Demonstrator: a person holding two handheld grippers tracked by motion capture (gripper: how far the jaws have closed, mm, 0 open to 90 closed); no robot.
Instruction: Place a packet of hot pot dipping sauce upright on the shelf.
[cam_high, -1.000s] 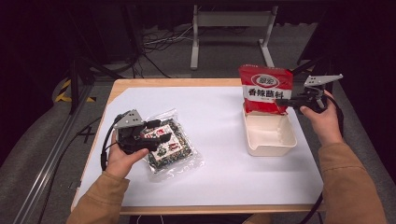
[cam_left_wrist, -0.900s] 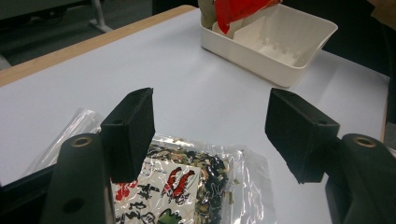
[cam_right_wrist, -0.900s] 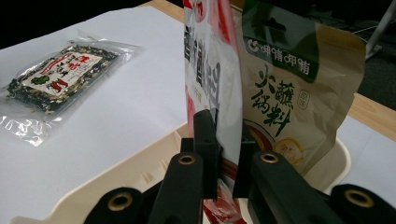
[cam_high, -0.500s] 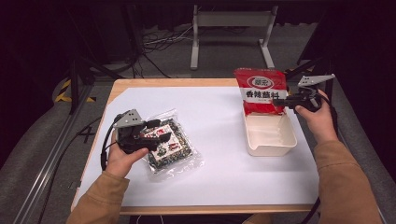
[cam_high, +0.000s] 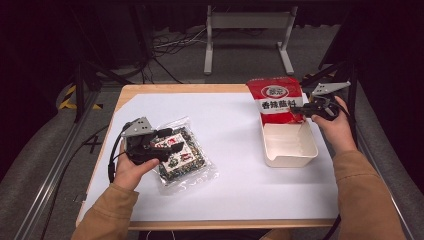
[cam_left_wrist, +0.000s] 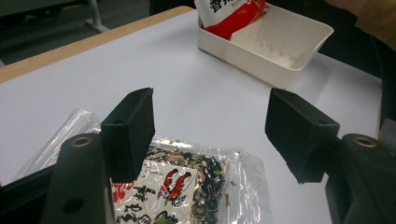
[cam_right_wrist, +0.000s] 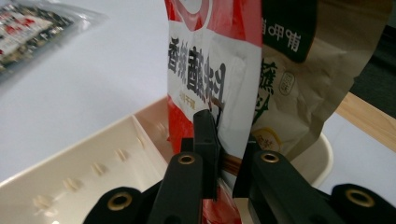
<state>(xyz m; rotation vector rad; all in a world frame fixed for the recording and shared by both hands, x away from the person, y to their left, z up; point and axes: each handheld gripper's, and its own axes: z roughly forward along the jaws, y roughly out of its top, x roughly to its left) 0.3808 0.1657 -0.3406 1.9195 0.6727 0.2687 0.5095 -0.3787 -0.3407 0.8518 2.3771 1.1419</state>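
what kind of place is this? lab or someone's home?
Likely a lab or recording rig, not a home: a table covered in white sheet, metal framing and loose cables on grey floor behind, dark surround, and a hand-held gripper working staged snack packets.

The red-and-white printed seasoning pouch (cam_right_wrist: 212, 70) runs off the top edge of the right gripper view, and the right gripper (cam_right_wrist: 228, 161) covers the pouch's lower edge there. Behind it, a brown paper packet with a dark green label (cam_right_wrist: 303, 70) is half hidden and cropped at the top; in the high view the pouch (cam_high: 278, 100) conceals it. The cream plastic rectangular bin (cam_left_wrist: 275, 44) loses its far corner in the left gripper view. The clear plastic bag of dark printed contents (cam_left_wrist: 187, 186) is cut by the bottom edge, its print too blurred to read.
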